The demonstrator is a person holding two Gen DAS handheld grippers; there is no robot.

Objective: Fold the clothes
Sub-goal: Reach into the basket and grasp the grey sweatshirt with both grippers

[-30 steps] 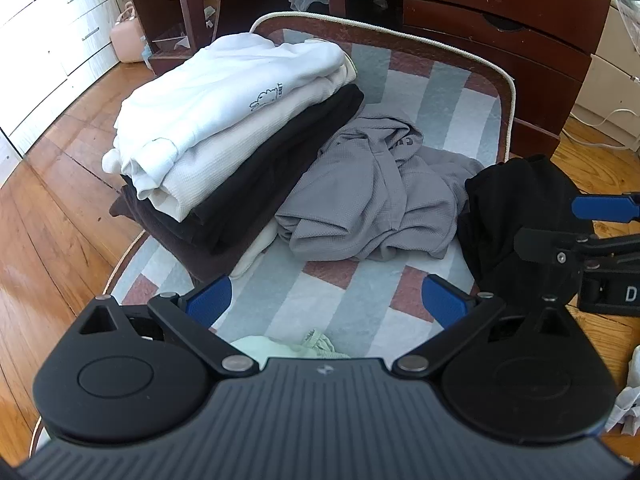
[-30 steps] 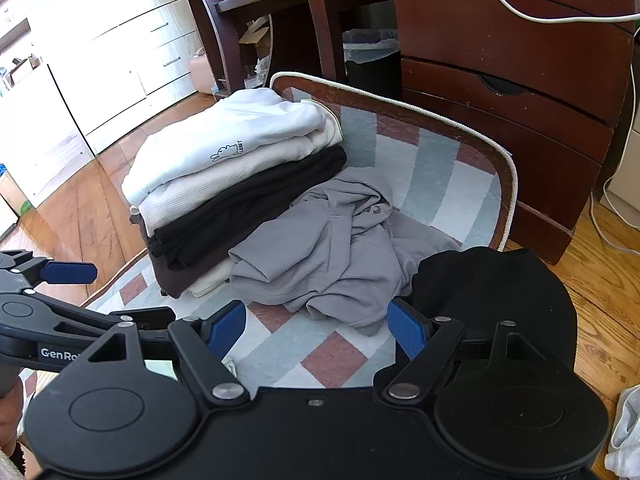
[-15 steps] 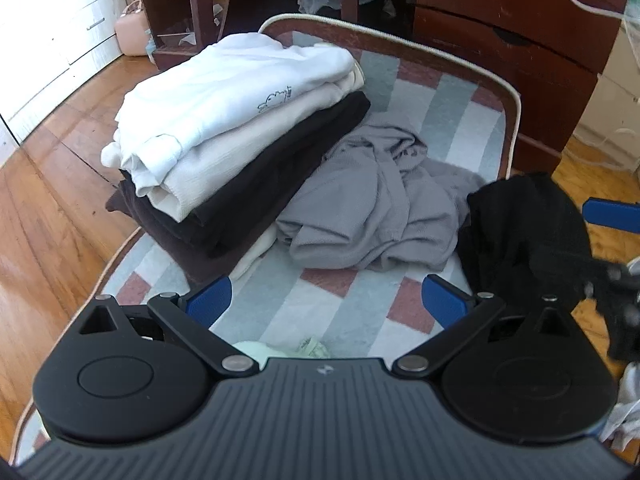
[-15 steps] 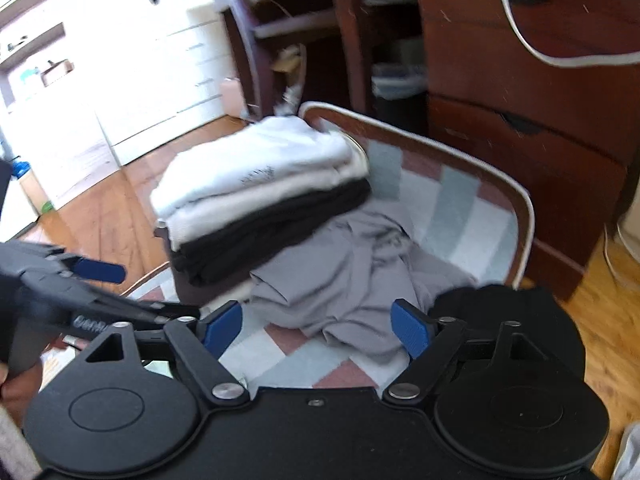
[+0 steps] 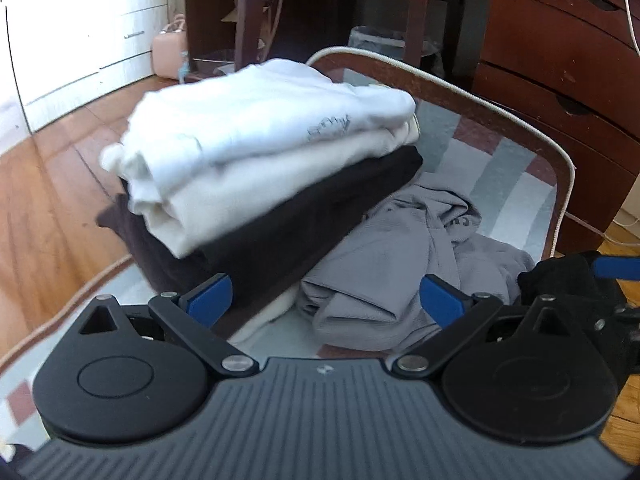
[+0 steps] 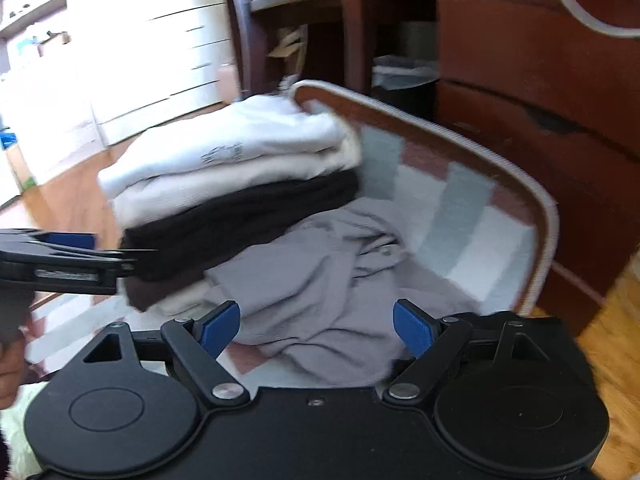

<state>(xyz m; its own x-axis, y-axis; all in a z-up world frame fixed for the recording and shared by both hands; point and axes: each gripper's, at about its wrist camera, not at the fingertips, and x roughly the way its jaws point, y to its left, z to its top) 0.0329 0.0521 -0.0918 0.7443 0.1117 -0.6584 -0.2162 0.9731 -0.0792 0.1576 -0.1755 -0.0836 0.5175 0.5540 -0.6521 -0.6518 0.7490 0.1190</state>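
Hovering with both black blue-padded tools, left (image 5: 326,300) and right (image 6: 316,326), spread apart and empty, over the crumpled grey cotton garment (image 6: 320,280) lying on the striped rug (image 6: 460,208) beside the folded stack (image 5: 256,168).

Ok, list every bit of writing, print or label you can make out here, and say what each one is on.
Nothing reads in full.
Grey garment: dark letters near its collar, half folded under, not legible.
Top white garment on the stack: small dark print, blurred, looks more like a drawing than words.
Left gripper, seen from the right wrist view: pale label on its side, smeared by blur.
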